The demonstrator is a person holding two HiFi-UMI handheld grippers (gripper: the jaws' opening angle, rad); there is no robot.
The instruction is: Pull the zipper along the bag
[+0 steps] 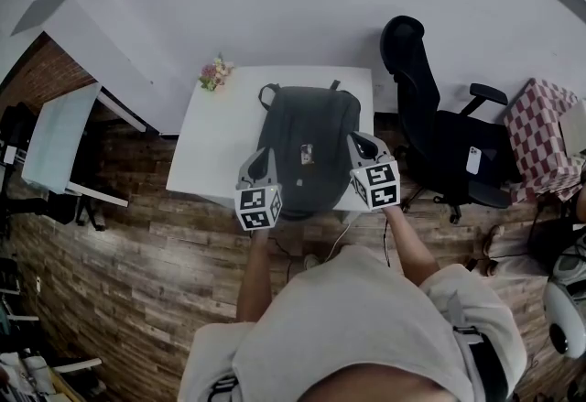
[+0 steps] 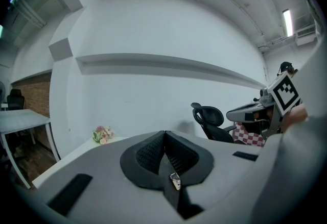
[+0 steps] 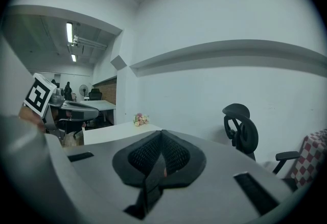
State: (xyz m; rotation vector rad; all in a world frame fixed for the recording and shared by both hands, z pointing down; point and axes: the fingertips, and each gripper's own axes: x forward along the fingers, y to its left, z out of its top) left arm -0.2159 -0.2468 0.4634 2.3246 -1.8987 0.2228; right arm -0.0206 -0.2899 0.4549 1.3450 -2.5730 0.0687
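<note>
table (image 1: 211,148): straight before us.
bag (image 1: 307,125): on the table, toward its right side (we see it reach the near edge).
flowers (image 1: 216,73): on the table's far left corner, behind and left of the bag.
left gripper (image 1: 260,157): at the bag's near left edge.
right gripper (image 1: 363,145): at its near right edge.
chair (image 1: 430,135): just right of the table.
second table (image 1: 59,139): well apart on our left.

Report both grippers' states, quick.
Left gripper: closed, nothing visibly held.
Right gripper: closed, nothing visibly held.
</note>
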